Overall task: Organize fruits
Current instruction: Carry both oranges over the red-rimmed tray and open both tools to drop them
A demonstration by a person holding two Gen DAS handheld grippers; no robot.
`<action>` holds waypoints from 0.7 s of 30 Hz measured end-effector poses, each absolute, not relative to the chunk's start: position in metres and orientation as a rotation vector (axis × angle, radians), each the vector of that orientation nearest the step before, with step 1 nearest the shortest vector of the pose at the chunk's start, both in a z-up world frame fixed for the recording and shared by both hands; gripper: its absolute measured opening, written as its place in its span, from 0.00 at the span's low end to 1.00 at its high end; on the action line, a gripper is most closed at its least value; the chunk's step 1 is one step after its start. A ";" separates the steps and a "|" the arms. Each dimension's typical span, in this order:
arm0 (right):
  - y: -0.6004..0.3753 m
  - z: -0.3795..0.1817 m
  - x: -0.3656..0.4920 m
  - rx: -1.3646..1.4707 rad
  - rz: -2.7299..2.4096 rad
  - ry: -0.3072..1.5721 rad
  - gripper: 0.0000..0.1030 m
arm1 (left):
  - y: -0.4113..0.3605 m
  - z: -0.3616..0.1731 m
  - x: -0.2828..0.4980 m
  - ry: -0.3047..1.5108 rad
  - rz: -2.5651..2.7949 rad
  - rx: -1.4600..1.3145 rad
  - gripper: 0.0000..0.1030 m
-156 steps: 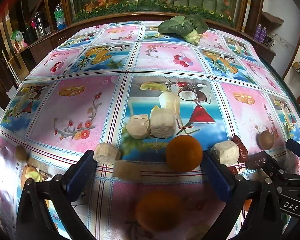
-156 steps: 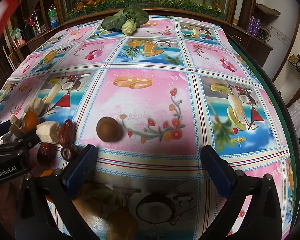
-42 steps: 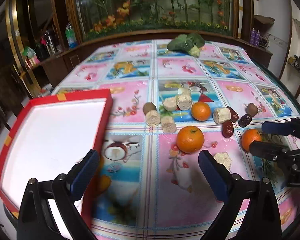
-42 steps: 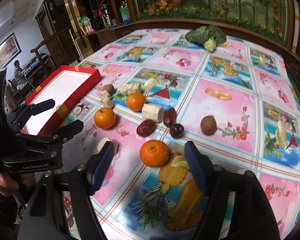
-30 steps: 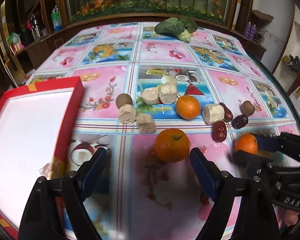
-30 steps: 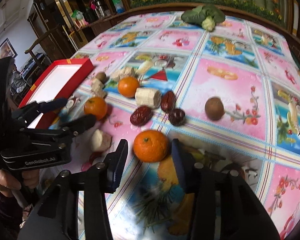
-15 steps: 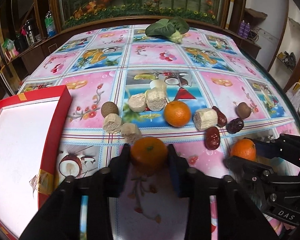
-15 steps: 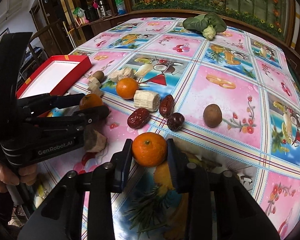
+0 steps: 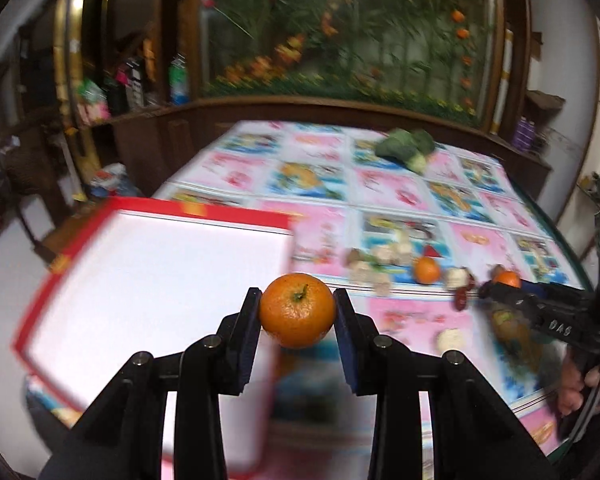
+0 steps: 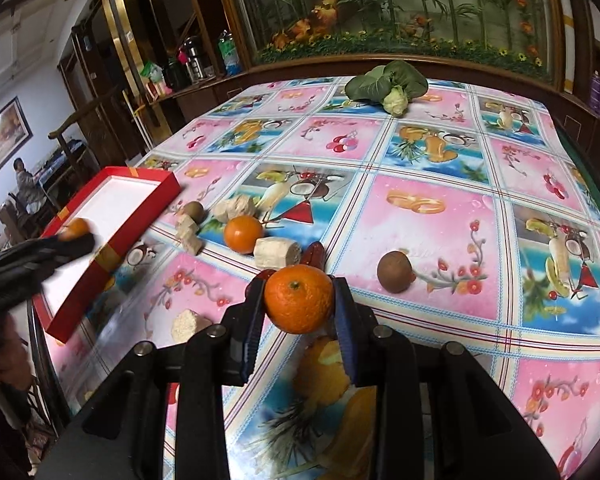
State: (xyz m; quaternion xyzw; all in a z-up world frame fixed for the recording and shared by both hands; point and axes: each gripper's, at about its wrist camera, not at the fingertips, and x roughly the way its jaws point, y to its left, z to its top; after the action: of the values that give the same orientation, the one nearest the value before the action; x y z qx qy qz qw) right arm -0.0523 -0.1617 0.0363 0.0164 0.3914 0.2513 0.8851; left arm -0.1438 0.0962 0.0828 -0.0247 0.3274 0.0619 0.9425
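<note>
The left gripper has closed its jaws on an orange, pads pressing on both sides, stem facing up. It hangs above the near right edge of a red box with a white inside. Farther right, on the patterned tablecloth, lie another orange and pale chunks, blurred. The right gripper reaches in from the right, holding a third orange. A leafy vegetable sits at the far end.

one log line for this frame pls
left gripper: shut on orange, at red box | right gripper: shut on second orange above table
</note>
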 end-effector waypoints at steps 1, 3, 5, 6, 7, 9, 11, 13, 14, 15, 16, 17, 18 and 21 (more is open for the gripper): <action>-0.160 0.036 -0.052 0.039 0.527 0.816 0.34 | 0.104 0.084 -0.149 0.659 0.146 -0.042 0.34; -0.152 0.037 -0.055 0.039 0.532 0.823 0.34 | 0.120 0.082 -0.159 0.663 0.188 -0.033 0.34; -0.140 0.040 -0.060 0.036 0.551 0.826 0.34 | 0.134 0.075 -0.164 0.676 0.223 -0.027 0.34; -0.129 0.042 -0.063 0.041 0.576 0.823 0.34 | 0.141 0.071 -0.165 0.690 0.240 -0.026 0.34; -0.116 0.043 -0.067 0.052 0.605 0.823 0.34 | 0.150 0.066 -0.165 0.710 0.259 -0.039 0.34; -0.087 0.046 -0.074 0.056 0.657 0.822 0.35 | 0.164 0.060 -0.167 0.731 0.277 -0.068 0.34; -0.054 0.049 -0.081 0.048 0.711 0.818 0.35 | 0.171 0.056 -0.171 0.741 0.293 -0.062 0.34; -0.016 0.051 -0.087 0.035 0.774 0.817 0.35 | 0.175 0.052 -0.174 0.753 0.307 -0.056 0.34; 0.006 0.053 -0.090 0.025 0.806 0.818 0.35 | 0.177 0.050 -0.176 0.758 0.309 -0.055 0.34; 0.021 0.052 -0.093 0.016 0.828 0.823 0.35 | 0.179 0.047 -0.177 0.762 0.315 -0.053 0.34; 0.036 0.051 -0.095 0.009 0.848 0.832 0.35 | 0.181 0.045 -0.178 0.767 0.321 -0.052 0.34; 0.050 0.050 -0.097 0.002 0.867 0.842 0.35 | 0.184 0.043 -0.179 0.774 0.329 -0.054 0.34; 0.064 0.048 -0.099 -0.004 0.883 0.853 0.35 | 0.186 0.041 -0.180 0.780 0.337 -0.058 0.34; 0.092 0.041 -0.105 -0.036 0.912 0.870 0.35 | 0.190 0.034 -0.181 0.795 0.355 -0.051 0.35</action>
State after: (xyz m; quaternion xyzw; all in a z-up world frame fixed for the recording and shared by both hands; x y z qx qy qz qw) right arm -0.1050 0.0917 0.0412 -0.0169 0.4069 0.4265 0.8076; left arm -0.1808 0.1904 0.0342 -0.0248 0.3852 0.1717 0.9064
